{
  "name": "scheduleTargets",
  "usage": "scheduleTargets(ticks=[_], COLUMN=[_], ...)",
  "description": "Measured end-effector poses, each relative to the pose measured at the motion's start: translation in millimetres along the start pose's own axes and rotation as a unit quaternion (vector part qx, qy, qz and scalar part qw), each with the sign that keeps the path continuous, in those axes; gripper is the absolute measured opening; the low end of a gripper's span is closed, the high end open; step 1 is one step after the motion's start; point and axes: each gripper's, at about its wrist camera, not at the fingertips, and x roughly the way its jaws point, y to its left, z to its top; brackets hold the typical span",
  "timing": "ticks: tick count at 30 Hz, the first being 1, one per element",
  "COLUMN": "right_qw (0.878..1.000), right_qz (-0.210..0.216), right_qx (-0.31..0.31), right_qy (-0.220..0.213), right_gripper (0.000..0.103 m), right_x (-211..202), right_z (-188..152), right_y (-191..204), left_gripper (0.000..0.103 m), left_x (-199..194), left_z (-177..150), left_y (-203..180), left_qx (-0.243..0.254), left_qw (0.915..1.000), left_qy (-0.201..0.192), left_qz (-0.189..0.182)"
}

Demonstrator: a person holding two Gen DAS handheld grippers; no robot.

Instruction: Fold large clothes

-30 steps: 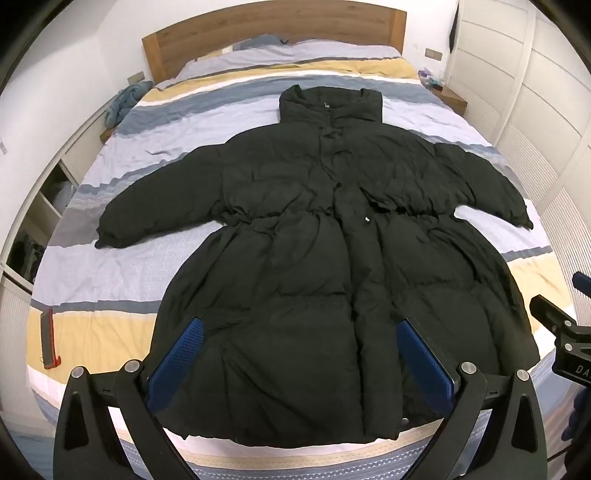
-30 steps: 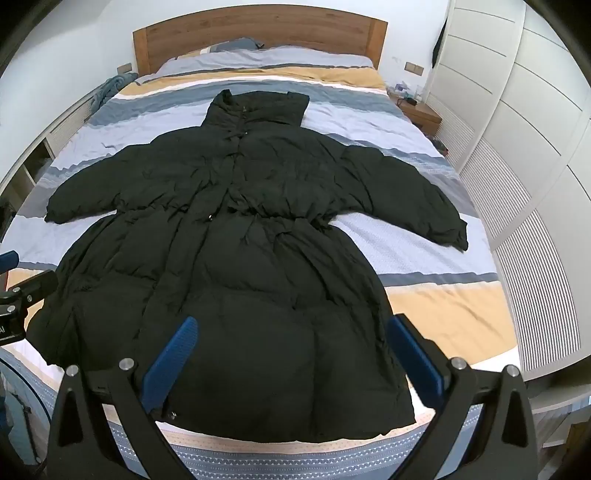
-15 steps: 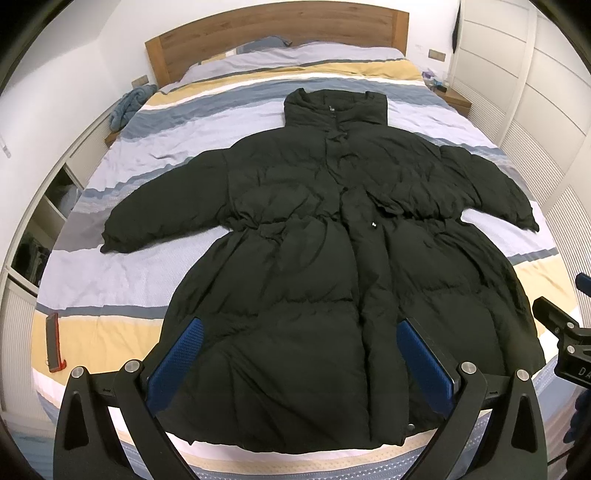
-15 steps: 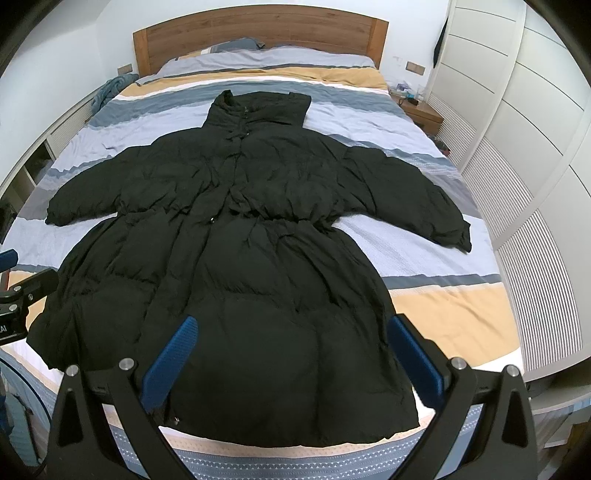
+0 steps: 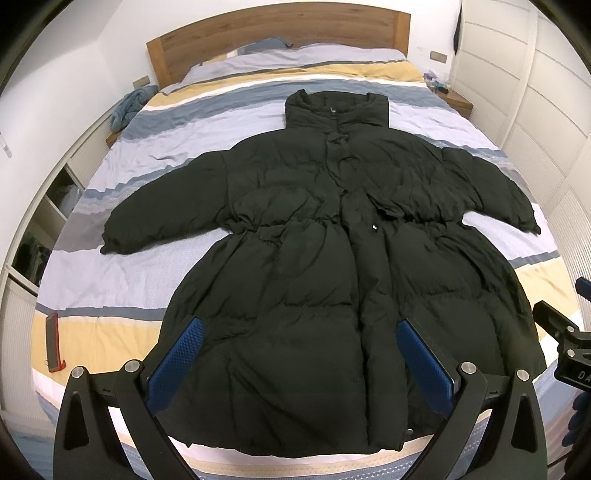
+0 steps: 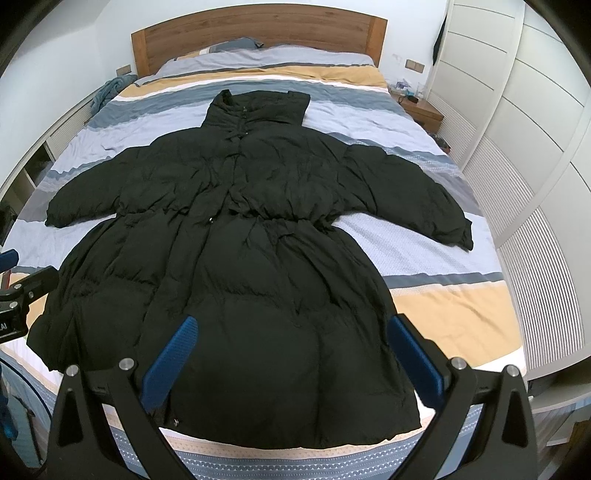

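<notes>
A long black puffer coat (image 5: 314, 258) lies spread front-up on the striped bed (image 5: 155, 173), collar toward the headboard, both sleeves out to the sides, hem at the near edge. It shows the same way in the right wrist view (image 6: 236, 251). My left gripper (image 5: 299, 350) is open and empty, hovering above the coat's lower hem. My right gripper (image 6: 291, 347) is open and empty, above the hem's right part. Each gripper's body shows at the edge of the other's view.
A wooden headboard (image 5: 277, 33) and pillows are at the far end. A red-edged flat object (image 5: 53, 341) lies on the bed's left near corner. White wardrobe doors (image 6: 517, 147) run along the right, shelves on the left, a nightstand (image 6: 421, 107) at far right.
Both grippers have drifted slightly; the coat sits a little lower and further right in the left wrist view. The coat itself has not moved. Both grippers stay open.
</notes>
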Motion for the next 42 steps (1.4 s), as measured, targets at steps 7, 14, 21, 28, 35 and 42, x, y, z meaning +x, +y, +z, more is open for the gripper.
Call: scheduleTargets(ticks=[7, 14, 21, 28, 35, 42], right_qw=[1.0, 1.0, 1.0, 1.0, 1.0, 0.999], right_qz=[0.008, 0.013, 0.023, 0.023, 0.02, 0.029], right_qx=[0.001, 0.005, 0.009, 0.01, 0.005, 0.004], right_qy=[-0.002, -0.003, 0.004, 0.008, 0.007, 0.015], right_gripper=[0.103, 0.103, 0.103, 0.103, 0.103, 0.103], right_x=[5, 7, 12, 16, 19, 26], right_z=[1, 0, -1, -3, -5, -4], right_y=[-2, -5, -10, -14, -21, -27], left_gripper=[0.102, 0.102, 0.102, 0.102, 0.102, 0.102], left_x=[0, -2, -2, 1, 3, 8], left_z=[0, 0, 2, 1, 2, 0], left_y=[-10, -13, -18, -21, -21, -22], left_qx=[0.001, 0.002, 0.004, 0.008, 0.006, 0.003], left_qw=[0.9999, 0.9997, 0.9994, 0.9989, 0.9985, 0.9979], left_qy=[0.0, 0.001, 0.003, 0.007, 0.013, 0.025], left_qz=[0.013, 0.025, 0.034, 0.045, 0.053, 0.059])
